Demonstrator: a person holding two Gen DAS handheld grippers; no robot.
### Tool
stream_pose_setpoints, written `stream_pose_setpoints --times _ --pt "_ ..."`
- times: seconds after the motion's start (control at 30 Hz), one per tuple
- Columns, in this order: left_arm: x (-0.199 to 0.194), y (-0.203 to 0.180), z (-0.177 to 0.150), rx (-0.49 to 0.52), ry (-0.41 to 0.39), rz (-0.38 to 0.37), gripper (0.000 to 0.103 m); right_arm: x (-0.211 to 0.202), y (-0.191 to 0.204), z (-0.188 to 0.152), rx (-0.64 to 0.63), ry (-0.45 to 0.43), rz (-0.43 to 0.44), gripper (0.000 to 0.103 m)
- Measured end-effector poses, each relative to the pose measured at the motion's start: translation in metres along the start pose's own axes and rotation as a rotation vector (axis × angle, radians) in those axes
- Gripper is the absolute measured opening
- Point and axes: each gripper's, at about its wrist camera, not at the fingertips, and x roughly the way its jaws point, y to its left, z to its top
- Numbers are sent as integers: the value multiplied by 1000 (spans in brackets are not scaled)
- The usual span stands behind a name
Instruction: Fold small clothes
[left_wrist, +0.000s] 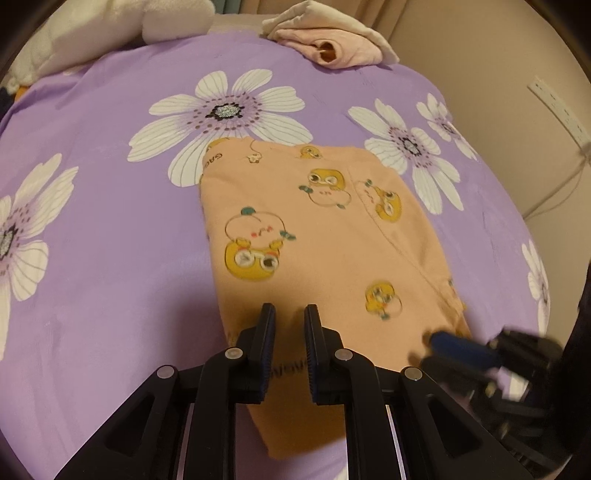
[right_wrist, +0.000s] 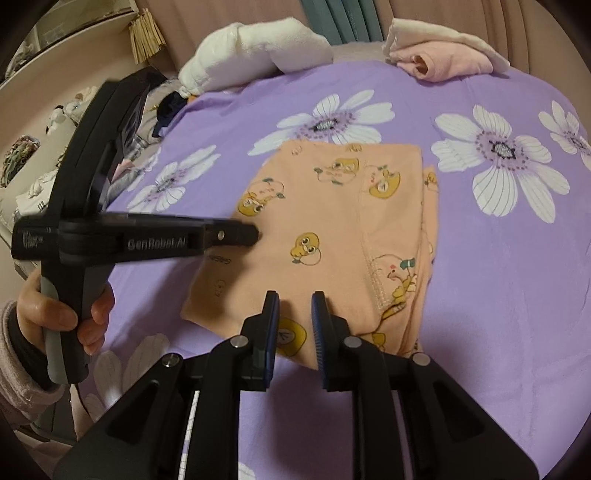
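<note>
A folded peach garment (left_wrist: 317, 236) printed with yellow ducks lies on a purple flowered bedsheet (left_wrist: 110, 258), while the left gripper (left_wrist: 290, 312) and right gripper (right_wrist: 294, 299) hover over its near edge, jaws narrowly parted, pinching nothing.

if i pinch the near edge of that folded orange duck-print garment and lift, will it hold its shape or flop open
The orange duck-print garment is probably floppy: it lies flat in soft folded layers on the purple floral sheet, so lifting one edge would likely let the layers sag and part. It looks thin, so probably light. The stitched seam may be a slightly firmer place to pinch.
</note>
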Motion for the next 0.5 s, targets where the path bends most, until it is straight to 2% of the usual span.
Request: stream_pose_setpoints --times 0.17,0.37,0.5 --pt "-7 -6 -20 46 -15 21 11 -10 -7 4 29 -39 -26 19" --pt "-9 -5 -25 32 -25 24 11 8 -18 -2 72 50 -108 17" --pt "-14 -8 -32 34 -35 36 11 1 -18 -2 92 31 -88 19"
